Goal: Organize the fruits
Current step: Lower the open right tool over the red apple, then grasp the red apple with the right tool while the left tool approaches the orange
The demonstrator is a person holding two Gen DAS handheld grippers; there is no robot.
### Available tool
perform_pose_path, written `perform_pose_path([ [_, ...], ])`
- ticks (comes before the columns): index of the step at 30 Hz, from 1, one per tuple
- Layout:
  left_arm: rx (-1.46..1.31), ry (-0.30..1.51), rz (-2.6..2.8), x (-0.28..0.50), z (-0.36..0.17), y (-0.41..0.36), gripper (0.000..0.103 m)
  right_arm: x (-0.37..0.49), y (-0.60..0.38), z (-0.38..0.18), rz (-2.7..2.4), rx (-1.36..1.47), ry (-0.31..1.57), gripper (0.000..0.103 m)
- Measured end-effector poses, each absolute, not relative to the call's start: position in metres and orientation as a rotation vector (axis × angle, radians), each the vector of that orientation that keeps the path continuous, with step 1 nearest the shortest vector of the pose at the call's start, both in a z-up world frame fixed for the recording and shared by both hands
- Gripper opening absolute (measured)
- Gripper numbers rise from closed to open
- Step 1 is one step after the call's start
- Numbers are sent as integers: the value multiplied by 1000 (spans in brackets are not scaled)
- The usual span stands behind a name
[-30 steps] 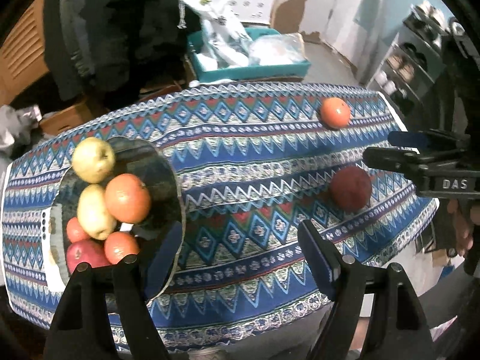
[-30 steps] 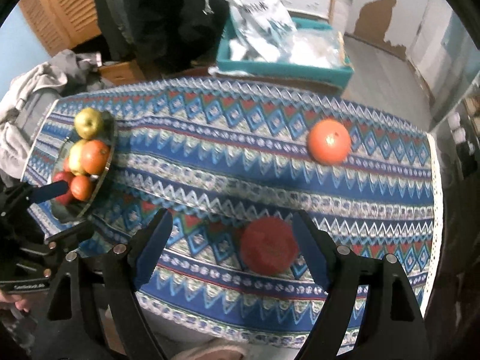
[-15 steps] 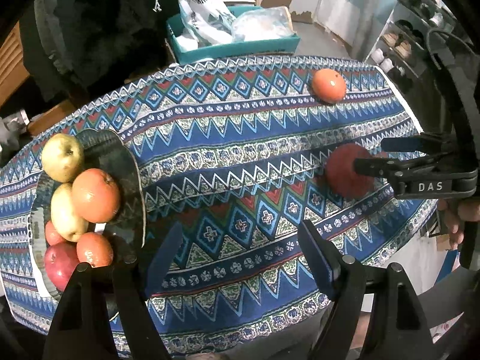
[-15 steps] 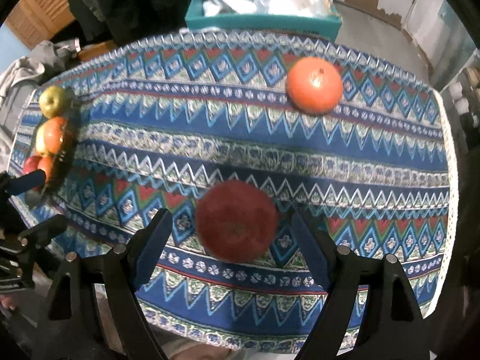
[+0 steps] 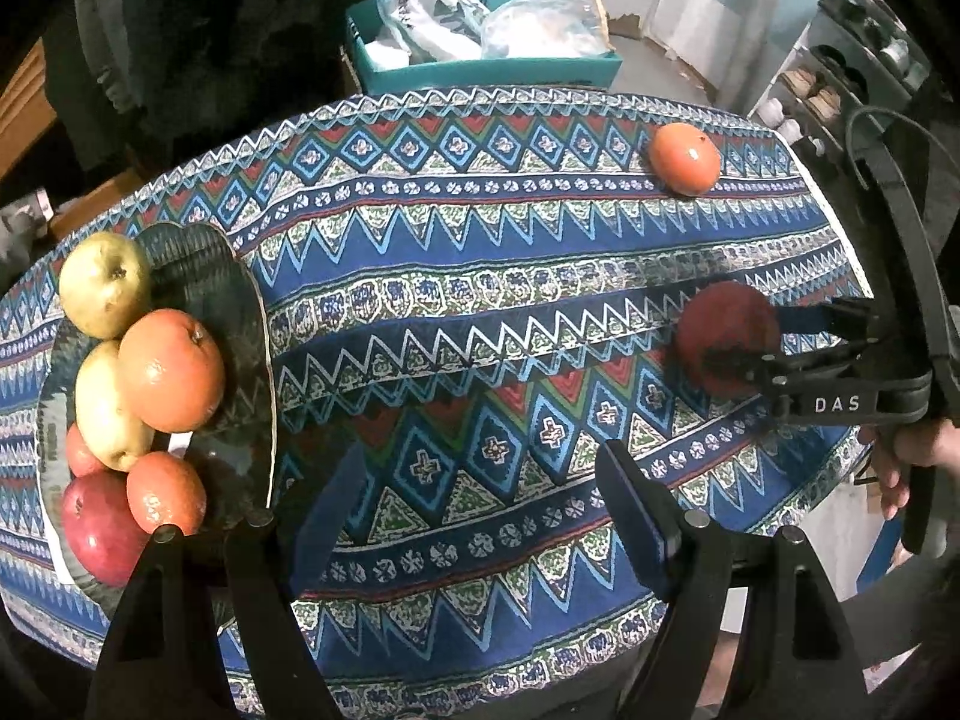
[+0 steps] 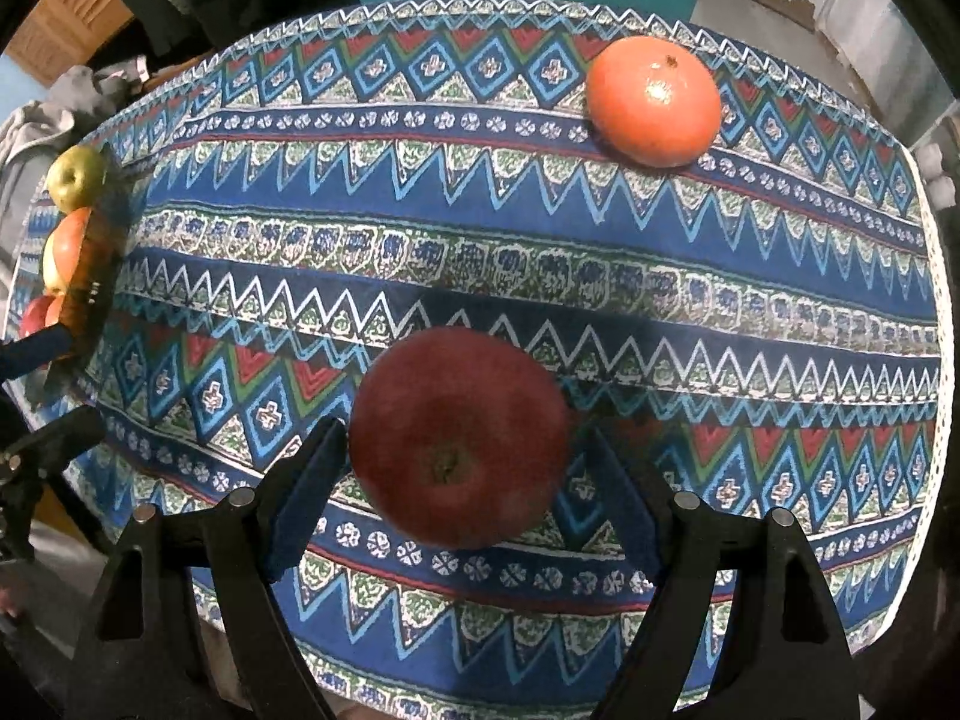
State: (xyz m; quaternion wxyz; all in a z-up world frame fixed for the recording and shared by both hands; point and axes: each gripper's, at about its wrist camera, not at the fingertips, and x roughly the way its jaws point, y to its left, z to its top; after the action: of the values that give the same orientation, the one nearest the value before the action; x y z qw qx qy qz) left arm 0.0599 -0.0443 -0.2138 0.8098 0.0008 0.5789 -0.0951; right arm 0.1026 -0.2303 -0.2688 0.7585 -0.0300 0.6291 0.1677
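A dark red apple [image 6: 459,435] lies on the patterned tablecloth, between the open fingers of my right gripper [image 6: 459,501]; neither pad clearly touches it. It also shows in the left wrist view [image 5: 729,336], with the right gripper [image 5: 744,339] around it. An orange [image 6: 654,102] lies at the far right of the table, also in the left wrist view [image 5: 686,159]. A dark glass plate [image 5: 234,324] at the left holds several fruits: a yellow-green apple [image 5: 103,284], oranges and a red apple. My left gripper [image 5: 480,510] is open and empty above the cloth.
A teal crate [image 5: 486,69] with plastic bags stands behind the table. Dark clothing hangs at the back left. A shelf with small items stands at the far right. The table's front edge lies just below both grippers.
My right gripper has moved forward and down, so the red apple now sits between its fingers. The left gripper has shifted slightly right, away from the plate.
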Motion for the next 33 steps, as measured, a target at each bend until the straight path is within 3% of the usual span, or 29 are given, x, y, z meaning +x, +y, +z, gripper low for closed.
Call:
perform_pose_path([
  [12,-1,1252,-203,67,-220,-51,81,96,-238,-271,344,-66,1337,75],
  [33,-11,1193,-282,128,-190,-118,81,137,-341,-179,221,43,1145,75],
])
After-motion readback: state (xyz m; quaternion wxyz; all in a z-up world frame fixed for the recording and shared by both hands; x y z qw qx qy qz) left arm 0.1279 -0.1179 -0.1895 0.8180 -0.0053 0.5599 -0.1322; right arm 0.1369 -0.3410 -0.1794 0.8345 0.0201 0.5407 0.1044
